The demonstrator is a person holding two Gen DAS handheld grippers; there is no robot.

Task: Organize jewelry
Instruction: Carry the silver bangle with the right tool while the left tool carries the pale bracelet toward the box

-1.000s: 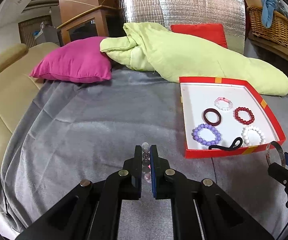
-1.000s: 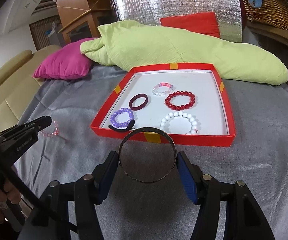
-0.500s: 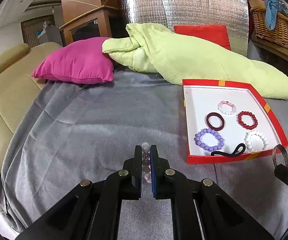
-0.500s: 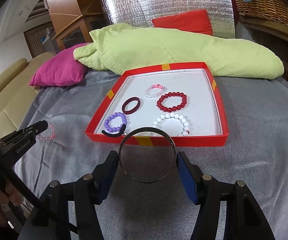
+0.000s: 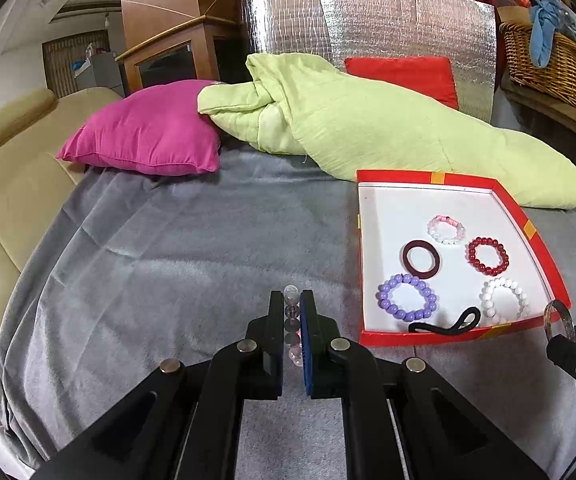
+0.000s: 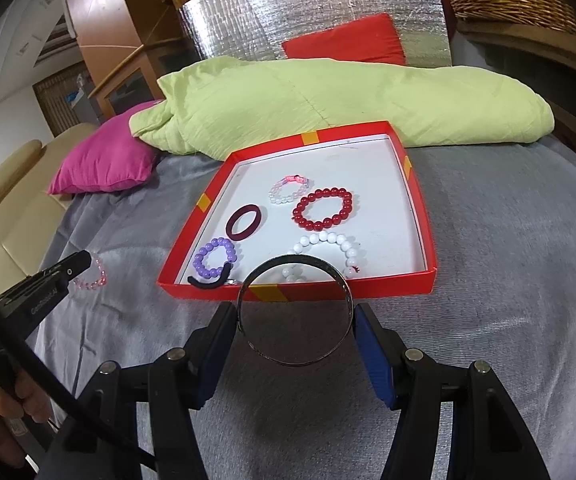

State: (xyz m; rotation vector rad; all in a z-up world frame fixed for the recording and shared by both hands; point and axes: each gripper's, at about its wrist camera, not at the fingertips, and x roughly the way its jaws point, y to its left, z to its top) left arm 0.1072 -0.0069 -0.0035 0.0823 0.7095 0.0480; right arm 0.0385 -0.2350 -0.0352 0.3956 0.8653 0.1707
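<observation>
Left wrist view: pink bead bracelet (image 5: 292, 330) is clamped between the nearly closed left gripper (image 5: 291, 332). Metal bangle (image 6: 295, 309) is pinched across its width by the right gripper (image 6: 293, 326), just short of the red tray (image 6: 427, 276). Grey blanket (image 5: 168, 264) is spread beneath both.
</observation>
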